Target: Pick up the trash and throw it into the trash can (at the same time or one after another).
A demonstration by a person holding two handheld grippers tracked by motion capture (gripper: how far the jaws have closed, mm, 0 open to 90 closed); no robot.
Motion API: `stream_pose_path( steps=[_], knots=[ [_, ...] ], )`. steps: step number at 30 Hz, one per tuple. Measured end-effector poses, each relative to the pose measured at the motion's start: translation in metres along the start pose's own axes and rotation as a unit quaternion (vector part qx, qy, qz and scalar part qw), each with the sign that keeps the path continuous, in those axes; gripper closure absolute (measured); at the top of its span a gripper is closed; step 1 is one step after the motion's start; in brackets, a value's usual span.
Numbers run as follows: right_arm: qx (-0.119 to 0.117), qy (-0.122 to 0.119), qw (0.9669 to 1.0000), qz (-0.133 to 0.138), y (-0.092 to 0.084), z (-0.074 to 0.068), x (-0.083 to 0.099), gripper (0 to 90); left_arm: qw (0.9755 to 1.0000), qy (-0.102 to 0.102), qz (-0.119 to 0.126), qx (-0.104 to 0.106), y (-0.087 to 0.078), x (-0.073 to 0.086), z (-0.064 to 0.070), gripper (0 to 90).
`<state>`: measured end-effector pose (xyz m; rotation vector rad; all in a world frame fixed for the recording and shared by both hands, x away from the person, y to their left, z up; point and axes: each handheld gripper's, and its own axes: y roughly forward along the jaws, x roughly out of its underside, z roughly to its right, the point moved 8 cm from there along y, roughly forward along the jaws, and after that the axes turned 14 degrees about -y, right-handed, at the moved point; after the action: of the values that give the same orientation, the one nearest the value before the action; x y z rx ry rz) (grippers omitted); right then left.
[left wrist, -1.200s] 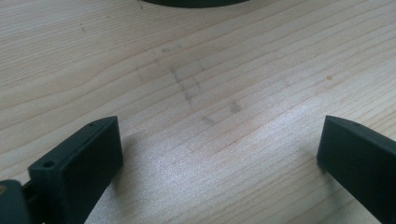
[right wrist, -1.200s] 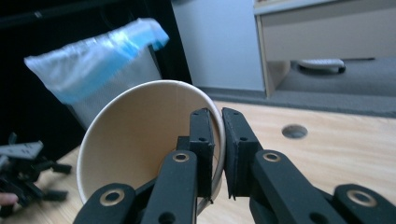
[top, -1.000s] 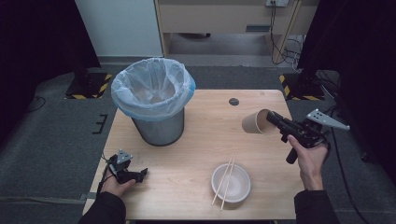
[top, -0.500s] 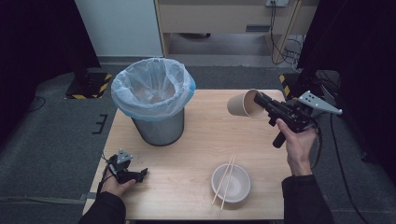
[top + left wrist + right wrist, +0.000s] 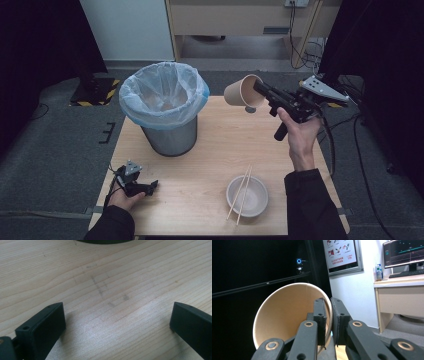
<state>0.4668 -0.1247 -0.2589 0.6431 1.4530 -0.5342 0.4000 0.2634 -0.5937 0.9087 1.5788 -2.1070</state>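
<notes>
Cup is pinched by its rim wall in the right gripper, jaws clamped on it, one inside and one outside, mouth tipped sideways, up off the table just right of the bin. Advice: carry it over the liner opening before letting go, keep clear of the rim. Left gripper rests agape near the table's front edge, nothing in it.

Wooden table, bin, bowl
</notes>
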Motion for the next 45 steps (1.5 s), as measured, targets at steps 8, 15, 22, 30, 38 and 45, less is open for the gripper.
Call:
stream_pose_path(
  steps=[8,15,22,30,38,45],
  knots=[
    [-0.013,-0.005,0.9999,0.000,0.033,-0.013,-0.007,83.5,1.0000,0.000,0.000,0.000,0.000,0.000,0.000,0.0],
    [-0.017,0.000,0.9998,0.010,0.061,-0.022,-0.014,83.6,1.0000,0.000,0.000,0.000,0.000,0.000,0.000,0.0],
    [-0.018,0.006,0.9997,0.012,0.090,-0.029,-0.013,83.7,1.0000,0.000,0.001,0.000,0.000,0.000,0.000,0.0],
    [-0.020,0.014,0.9995,0.018,0.120,-0.041,-0.011,83.6,1.0000,0.001,0.001,0.001,0.001,0.000,0.000,0.0],
    [-0.011,0.026,0.9996,0.005,0.151,-0.046,0.007,83.5,1.0000,0.001,0.001,0.001,0.001,-0.001,0.000,0.0],
    [-0.005,0.035,0.9993,-0.012,0.172,-0.048,0.029,83.2,1.0000,0.002,0.000,0.002,0.001,-0.001,0.000,0.0]
  ],
)
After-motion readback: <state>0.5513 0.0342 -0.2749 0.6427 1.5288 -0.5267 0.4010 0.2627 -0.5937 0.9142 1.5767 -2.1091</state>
